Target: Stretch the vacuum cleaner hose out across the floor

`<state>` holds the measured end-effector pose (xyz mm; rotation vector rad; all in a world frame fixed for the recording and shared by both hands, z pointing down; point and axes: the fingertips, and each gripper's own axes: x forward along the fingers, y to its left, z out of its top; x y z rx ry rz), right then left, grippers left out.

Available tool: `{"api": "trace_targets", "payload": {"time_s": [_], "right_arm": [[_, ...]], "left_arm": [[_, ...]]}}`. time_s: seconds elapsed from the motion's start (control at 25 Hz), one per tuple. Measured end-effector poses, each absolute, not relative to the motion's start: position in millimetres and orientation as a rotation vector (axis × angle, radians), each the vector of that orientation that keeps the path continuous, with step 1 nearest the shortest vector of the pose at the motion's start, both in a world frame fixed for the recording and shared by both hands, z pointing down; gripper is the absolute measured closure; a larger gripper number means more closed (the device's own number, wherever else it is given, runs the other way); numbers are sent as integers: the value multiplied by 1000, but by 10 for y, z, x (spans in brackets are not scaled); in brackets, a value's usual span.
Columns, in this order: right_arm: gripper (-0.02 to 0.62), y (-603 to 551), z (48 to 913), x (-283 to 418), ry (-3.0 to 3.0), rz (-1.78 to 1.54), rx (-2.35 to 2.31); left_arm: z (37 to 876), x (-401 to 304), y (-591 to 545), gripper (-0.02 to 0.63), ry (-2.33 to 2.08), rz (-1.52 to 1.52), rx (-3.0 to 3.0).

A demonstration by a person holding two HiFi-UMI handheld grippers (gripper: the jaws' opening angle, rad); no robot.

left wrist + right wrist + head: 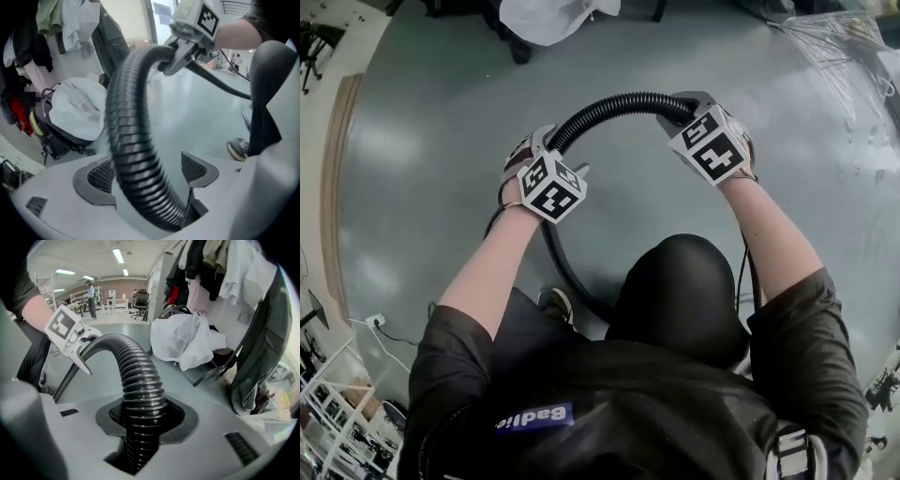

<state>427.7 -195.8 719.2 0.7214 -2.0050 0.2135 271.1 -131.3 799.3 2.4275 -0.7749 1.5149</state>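
A black ribbed vacuum hose (609, 105) arcs between my two grippers above the grey floor, and its lower run loops back past the person's legs. My left gripper (558, 141) stands open around the hose (136, 178). The pads (199, 169) sit apart from the hose, with a gap on the right side. My right gripper (675, 111) is shut on the hose (140, 394), which runs up between its jaws and bends left. In the left gripper view the right gripper (187, 47) clamps the hose's far end of the arc. The right gripper view shows the left gripper (77, 345).
A white bag on a dark stand (548, 19) sits at the back. Clear plastic sheeting (844, 47) lies at the back right. Hung clothes (220, 273) fill a rack beside it. A shoe (555, 302) stands on the floor by the hose loop. A white cable (375, 321) runs at the left.
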Motion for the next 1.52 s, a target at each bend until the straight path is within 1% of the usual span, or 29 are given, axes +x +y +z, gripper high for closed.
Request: {"api": "trace_targets", "payload": {"time_s": [0.12,0.24,0.28,0.32,0.36,0.44,0.48,0.52,0.56,0.6,0.72,0.84,0.96,1.08,1.12,1.16,1.24,1.32,1.36,1.44,1.48,1.52], "right_arm": [[466,-2006,7283,4479,-2038,263,678],[466,-2023,7354,4623,-2062,325,633],[466,-2060,7372,4667,-2060,328,635],[466,-2084,7408,4708,-2047,304,626],[466,-2080,7467,4744,-2026,260,597],[465,-2008,7626,4786,-1987,187,497],[442,-1965,7699,4780,-1971,156,453],[373,-1926,7753,4740,-1955,111,419],[323,-1897,7785,4651,-1939,51,391],[309,-1882,7789,4501,-1926,-19,366],[302,-1858,7660,3725,-1928,-250,278],[302,-1632,7592,2862,-1935,-408,121],[303,-1380,7724,2313,-1935,-424,-36],[306,-1486,7770,2043,-1944,-363,29],[357,-1548,7758,1986,-1950,-312,67],[485,-1594,7733,1937,-1957,-255,98],[517,-1653,7652,1838,-1965,-158,138],[517,-1710,7548,1712,-1978,-77,181],[517,-1744,7492,1649,-1982,-48,205],[517,-1817,7390,1549,-1973,-25,240],[517,-1846,7352,1500,-1963,-25,248],[517,-1868,7326,1447,-1951,-27,256]], "left_arm": [[8314,2548,-1402,179,-881,1498,2298],[8518,2632,-1417,179,-883,1493,2191],[8563,2653,-1389,219,-851,1547,2156],[8594,2650,-1339,423,-812,1614,2120],[8605,2619,-1289,457,-780,1671,2091],[8578,2503,-1254,474,-716,1755,2067],[8556,2435,-1255,474,-664,1803,2069],[8540,2369,-1243,472,-598,1852,2072],[8533,2300,-1218,471,-526,1900,2074],[8535,2221,-1199,465,-460,1945,2074],[8533,1939,-1181,454,-312,2051,2061],[8438,1822,-1054,448,-221,2050,2073],[8237,1877,-1084,448,-230,1994,2165],[8018,1880,-1209,448,-241,1989,2306],[7945,1841,-1250,448,-248,1982,2356],[7870,1796,-1293,448,-263,1954,2409],[7686,1711,-1415,432,-343,1830,2526],[7454,1597,-1578,323,-468,1688,2645],[7344,1521,-1645,301,-522,1627,2686],[7170,1350,-1743,228,-600,1515,2732],[7108,1255,-1774,207,-628,1462,2741],[7066,1146,-1783,204,-643,1422,2737]]}}
